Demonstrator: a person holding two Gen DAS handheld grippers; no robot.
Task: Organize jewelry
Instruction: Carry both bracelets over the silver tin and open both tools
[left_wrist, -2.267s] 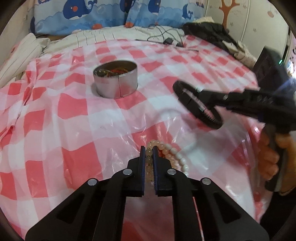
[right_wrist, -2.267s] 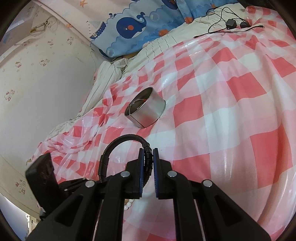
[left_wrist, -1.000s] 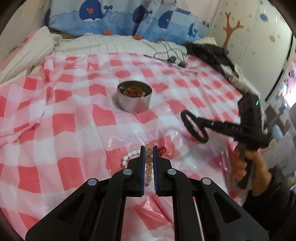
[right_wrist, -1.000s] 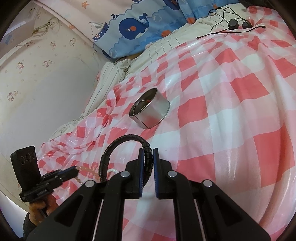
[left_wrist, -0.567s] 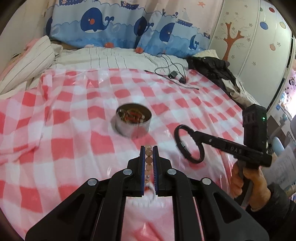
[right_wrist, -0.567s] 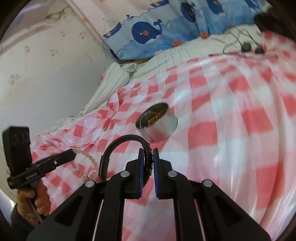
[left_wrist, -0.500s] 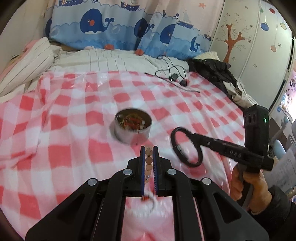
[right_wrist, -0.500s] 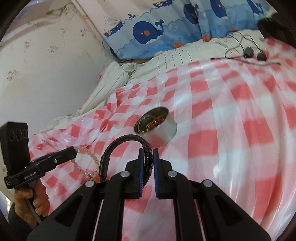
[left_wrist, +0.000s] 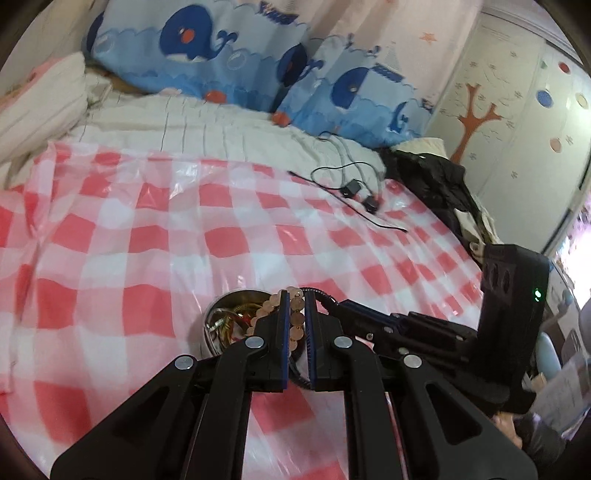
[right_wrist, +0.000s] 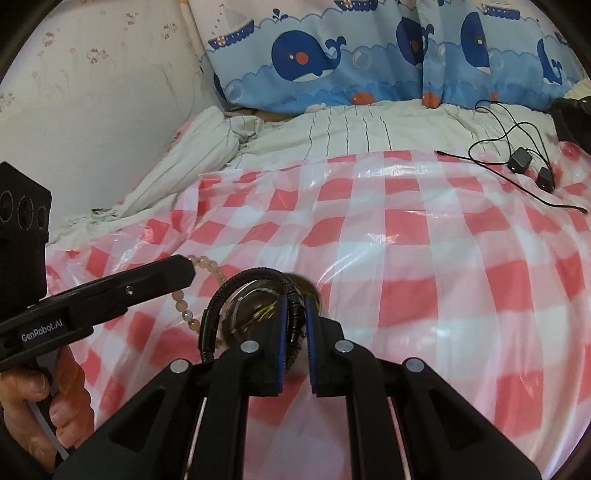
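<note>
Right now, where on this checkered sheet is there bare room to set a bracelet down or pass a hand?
Bare checks lie left of the metal tin, out to the striped bedding, and between the tin and the black cables. Crowded at the tin: the left gripper with its bead bracelet and the right gripper with its black bangle meet there.

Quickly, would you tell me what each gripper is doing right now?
Left gripper: closed on the bead bracelet.
Right gripper: closed on the black bracelet.

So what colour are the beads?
Pale peachy pink beads, clearest in the left wrist view.
</note>
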